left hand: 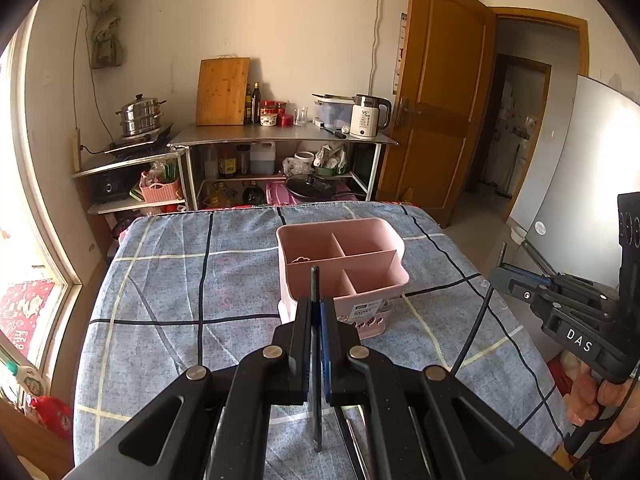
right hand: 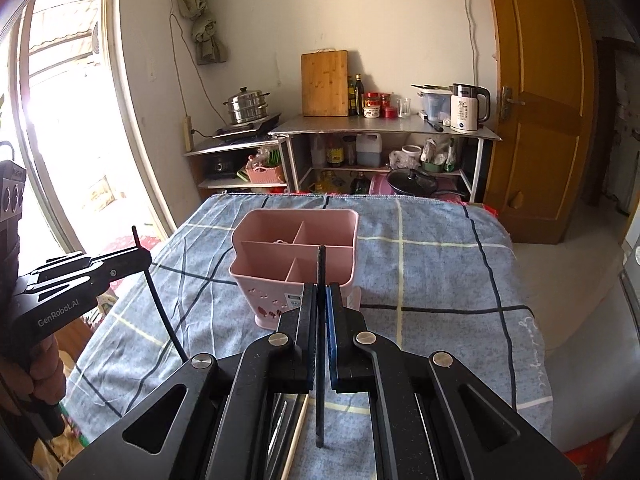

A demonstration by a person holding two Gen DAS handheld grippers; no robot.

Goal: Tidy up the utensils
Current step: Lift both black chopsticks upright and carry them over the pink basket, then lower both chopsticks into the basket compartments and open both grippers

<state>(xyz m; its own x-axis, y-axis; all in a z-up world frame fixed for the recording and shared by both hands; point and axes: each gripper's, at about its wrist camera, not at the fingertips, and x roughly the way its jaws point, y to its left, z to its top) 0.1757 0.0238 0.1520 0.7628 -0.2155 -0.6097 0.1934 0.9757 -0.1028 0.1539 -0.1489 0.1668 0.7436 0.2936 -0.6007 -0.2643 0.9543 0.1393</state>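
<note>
A pink utensil holder (left hand: 340, 268) with several compartments stands on the blue checked tablecloth; it also shows in the right wrist view (right hand: 296, 256). My left gripper (left hand: 316, 304) is shut on a black chopstick (left hand: 315, 284) held upright, just in front of the holder. My right gripper (right hand: 320, 292) is shut on another black chopstick (right hand: 320, 268), also upright near the holder's front. More utensils (right hand: 288, 420) lie on the cloth beneath the right gripper, partly hidden. The holder's compartments look empty.
The table (left hand: 160, 300) is covered by the checked cloth. Behind it stand metal shelves (left hand: 280, 136) with a kettle, cutting board, bottles and a steamer pot. A wooden door (left hand: 436, 92) is at the right, a window at the left.
</note>
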